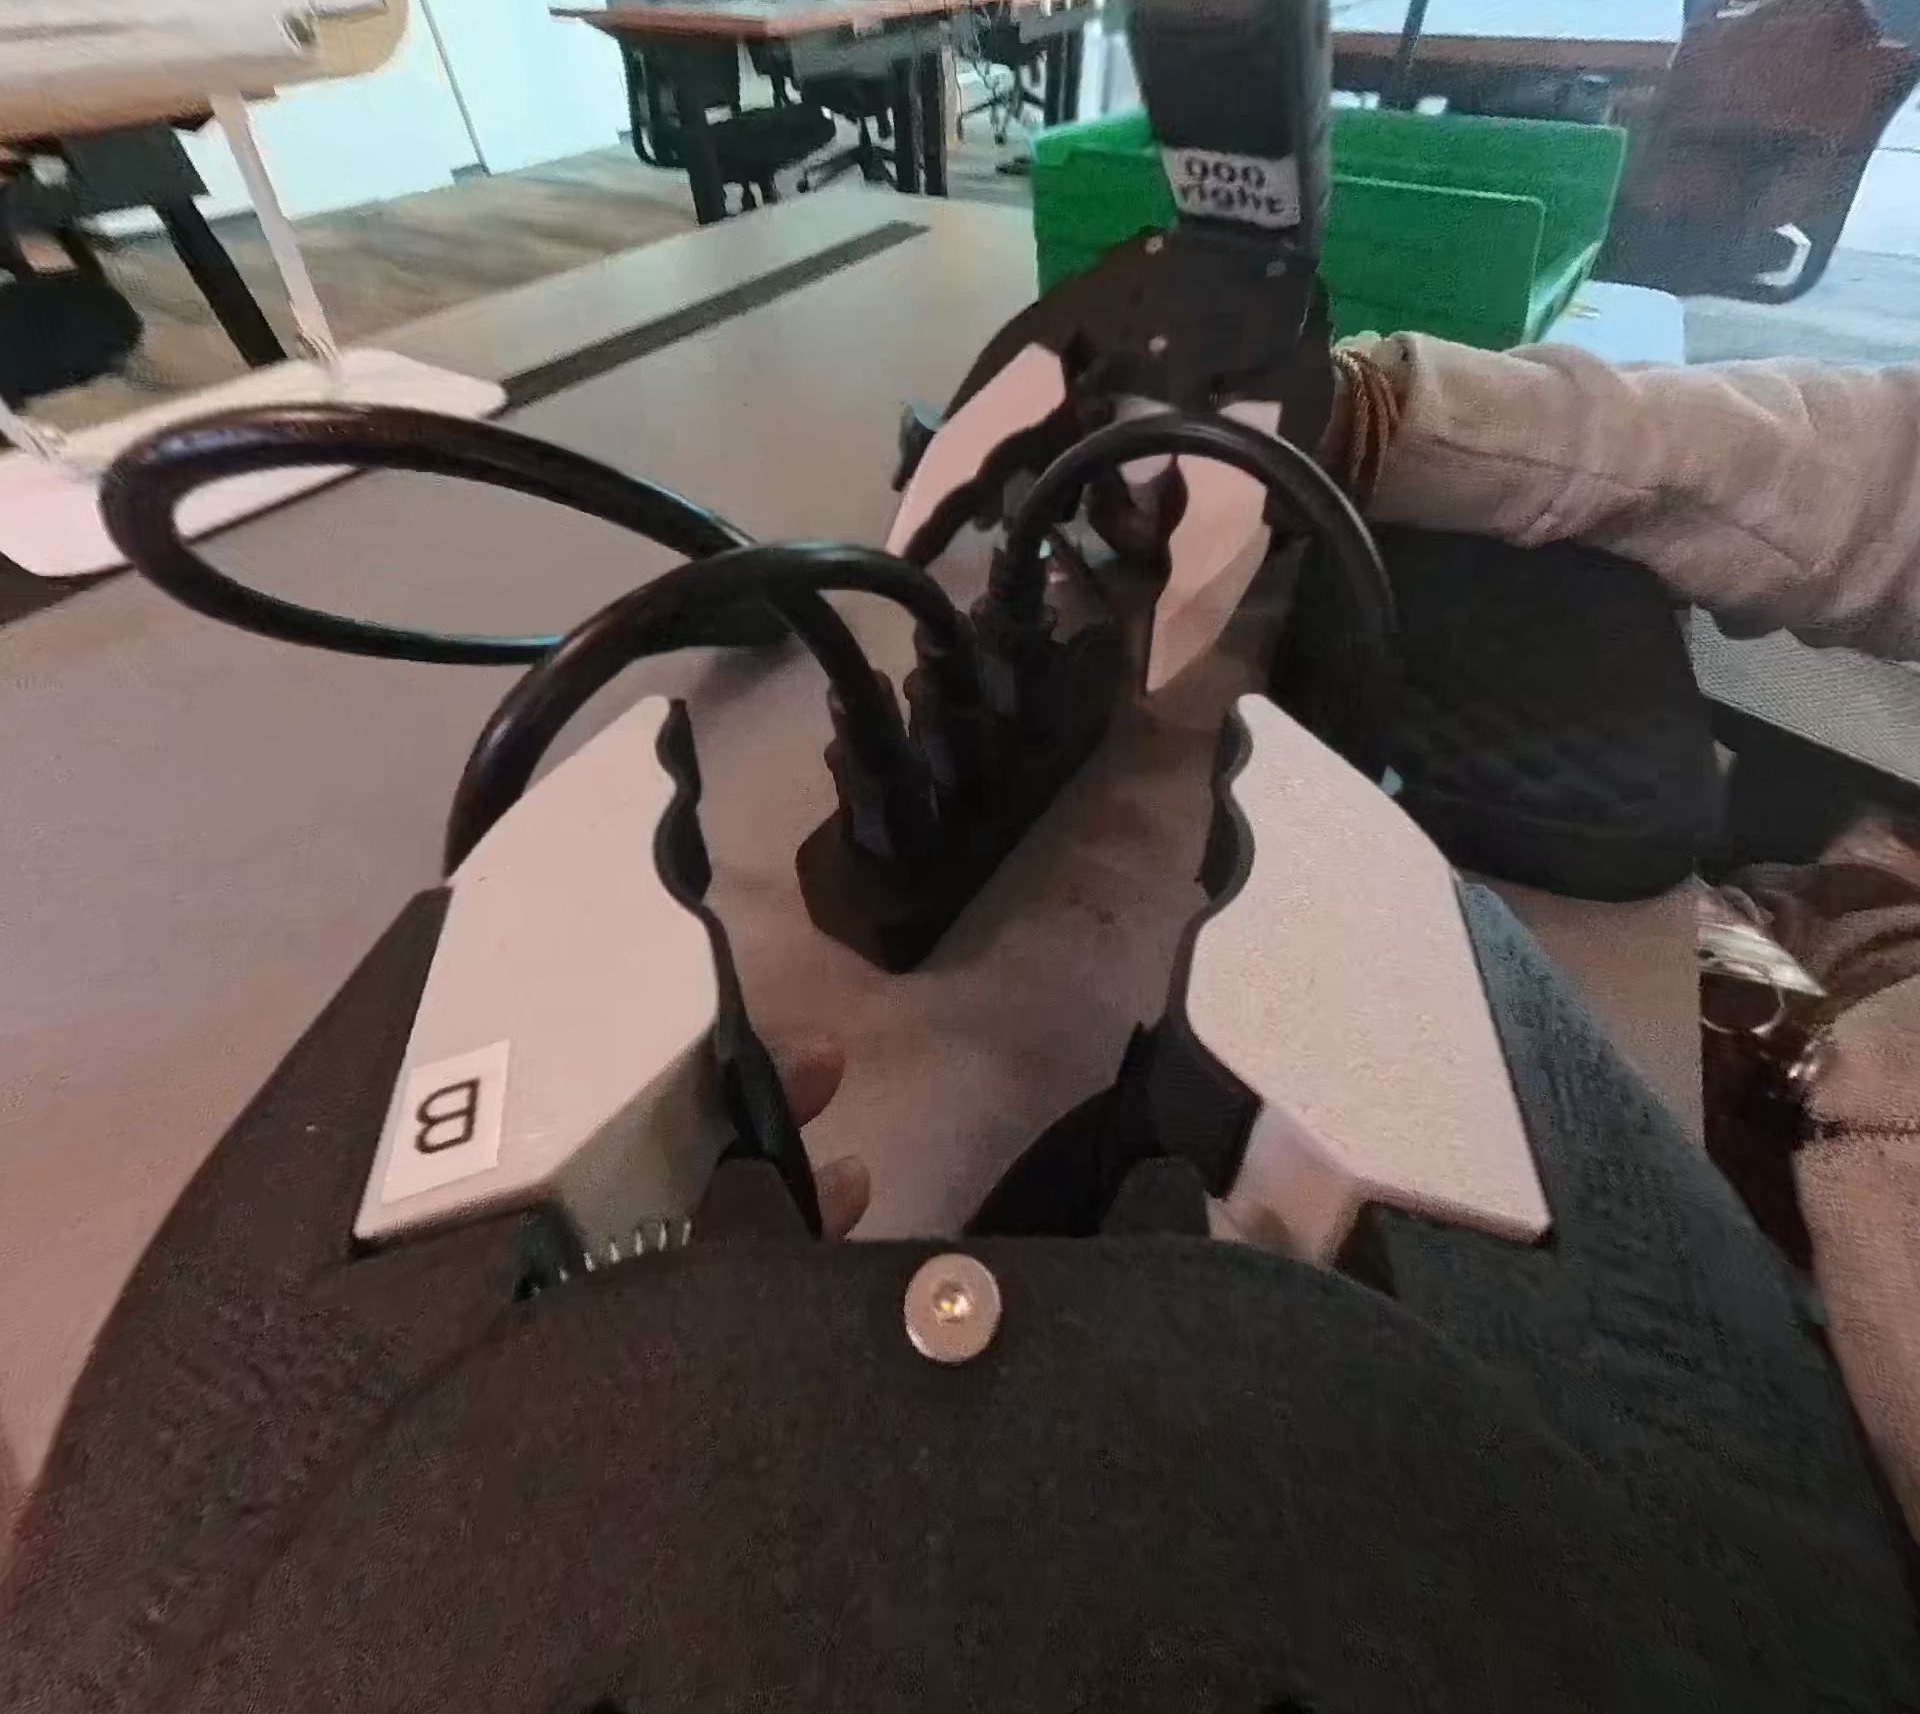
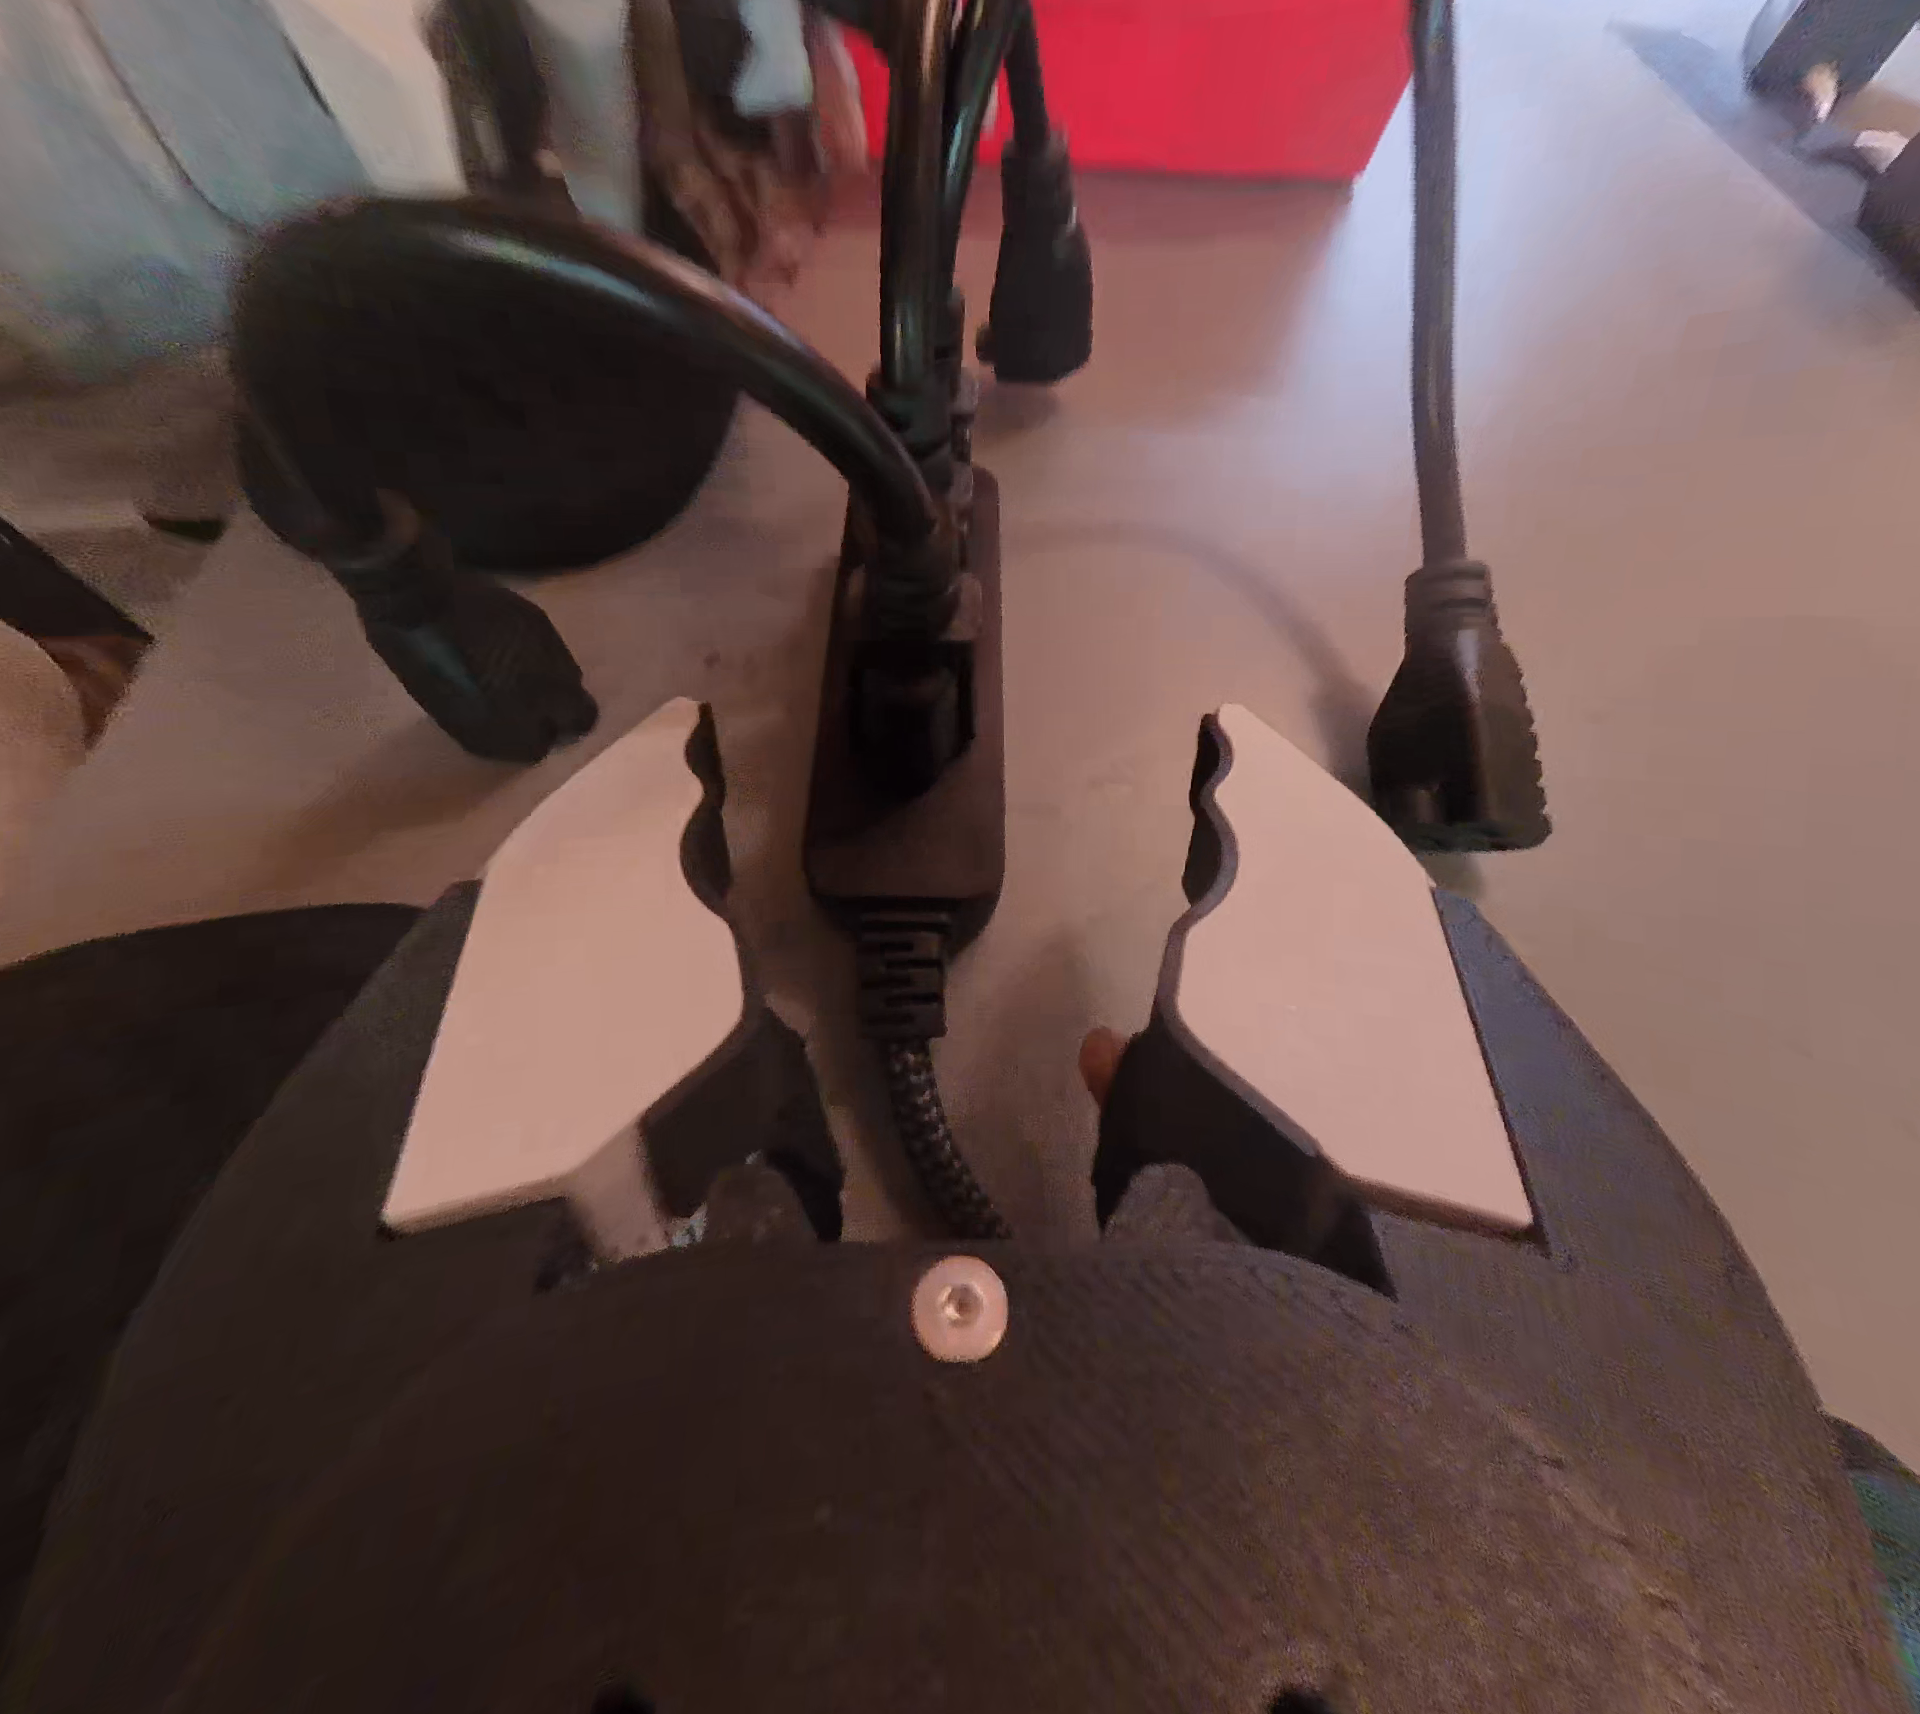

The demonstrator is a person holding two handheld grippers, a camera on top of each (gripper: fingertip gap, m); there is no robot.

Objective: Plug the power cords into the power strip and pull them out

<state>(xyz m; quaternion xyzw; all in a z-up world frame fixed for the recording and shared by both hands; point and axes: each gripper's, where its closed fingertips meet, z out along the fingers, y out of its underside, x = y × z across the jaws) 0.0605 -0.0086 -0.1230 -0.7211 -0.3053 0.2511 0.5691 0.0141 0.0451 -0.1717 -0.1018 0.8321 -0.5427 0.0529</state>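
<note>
Black power strip (image 2: 904, 729) on grey table (image 2: 1662, 469), three cord plugs seated. Left gripper (image 1: 951, 791), right gripper (image 2: 956, 791) both spread, grasping nothing. Green bin (image 1: 1455, 230) contents hidden.

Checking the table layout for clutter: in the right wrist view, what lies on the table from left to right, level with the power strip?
Loose cord end → power strip with cords plugged in, between the open right gripper's fingers → second loose cord end.
</note>
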